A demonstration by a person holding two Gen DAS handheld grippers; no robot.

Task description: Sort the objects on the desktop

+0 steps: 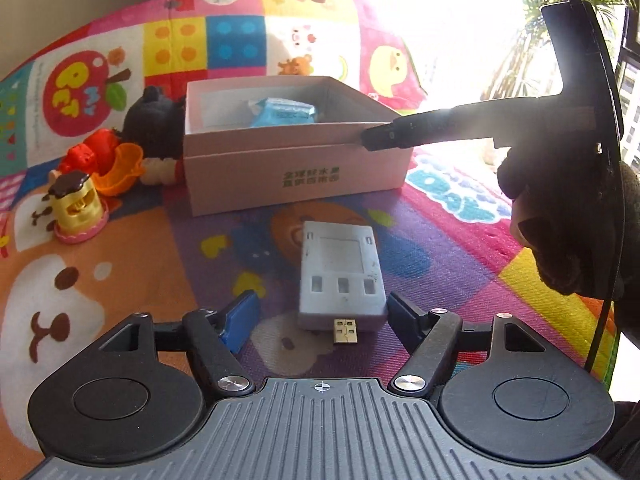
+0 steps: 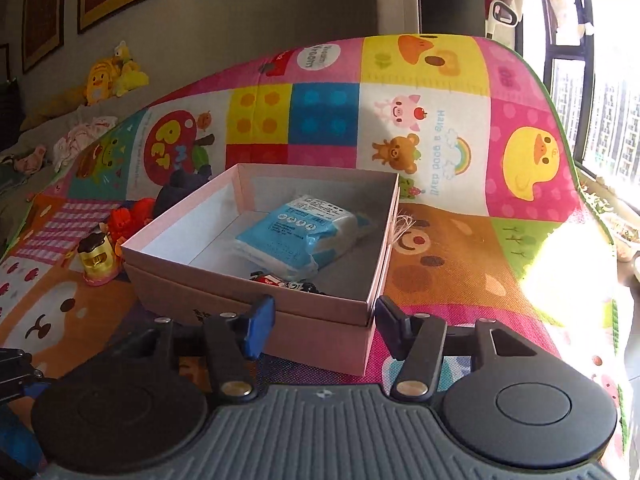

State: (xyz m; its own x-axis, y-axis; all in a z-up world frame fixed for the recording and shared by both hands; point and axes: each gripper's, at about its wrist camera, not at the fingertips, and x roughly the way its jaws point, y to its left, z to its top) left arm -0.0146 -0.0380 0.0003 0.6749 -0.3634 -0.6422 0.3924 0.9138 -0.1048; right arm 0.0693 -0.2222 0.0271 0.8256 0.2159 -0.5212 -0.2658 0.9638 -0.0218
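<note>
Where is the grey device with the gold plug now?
In the left wrist view the grey device lies on the play mat, in front of the pink box, between the open left tongs.

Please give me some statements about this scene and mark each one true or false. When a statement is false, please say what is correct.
1. A blue and white plastic packet lies inside the open pink cardboard box. True.
2. The flat grey device with a gold plug at its end is already in the box. False: it lies on the colourful play mat, in front of the box.
3. The left gripper is clamped on the grey device. False: its fingers stand apart at either side of the device's near end.
4. The right gripper holds nothing. True: its jaws are open at the box's near corner.
5. The small toys stand to the right of the box. False: in the left wrist view they stand to its left.
</note>
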